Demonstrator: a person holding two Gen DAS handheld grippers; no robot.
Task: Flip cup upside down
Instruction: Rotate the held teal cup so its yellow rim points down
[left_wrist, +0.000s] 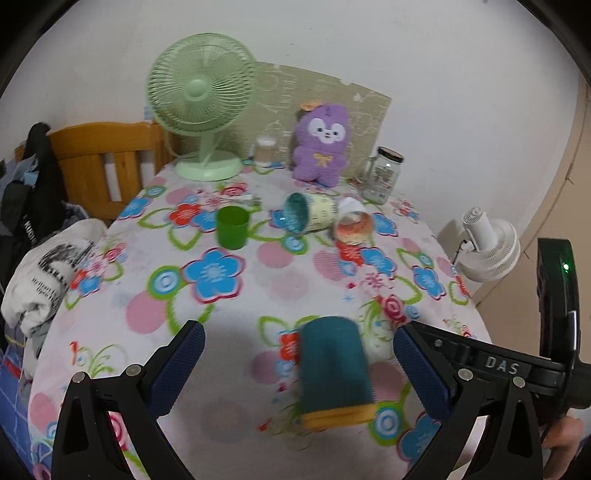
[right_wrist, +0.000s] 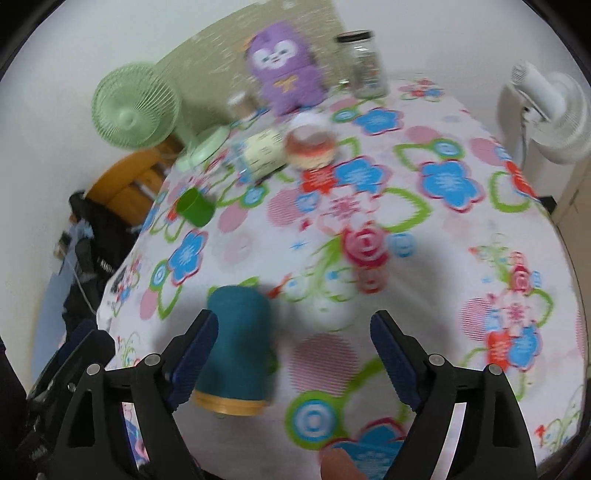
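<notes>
A teal cup (left_wrist: 334, 369) with a yellow rim stands upside down on the flowered tablecloth, rim on the cloth. My left gripper (left_wrist: 299, 369) is open, its blue pads apart on either side of the cup and not touching it. In the right wrist view the same cup (right_wrist: 236, 347) stands just right of the left finger pad (right_wrist: 194, 360). My right gripper (right_wrist: 295, 360) is open and holds nothing. The right gripper's body (left_wrist: 554, 317) shows at the right edge of the left wrist view.
A green cup (left_wrist: 232, 227) stands upright mid-table. A cream cup with a teal inside (left_wrist: 308, 216) and a clear glass (left_wrist: 352, 225) lie on their sides. A green fan (left_wrist: 201, 99), purple plush (left_wrist: 323, 142) and jar (left_wrist: 384, 175) stand at the back. A white fan (left_wrist: 487, 251) stands right of the table.
</notes>
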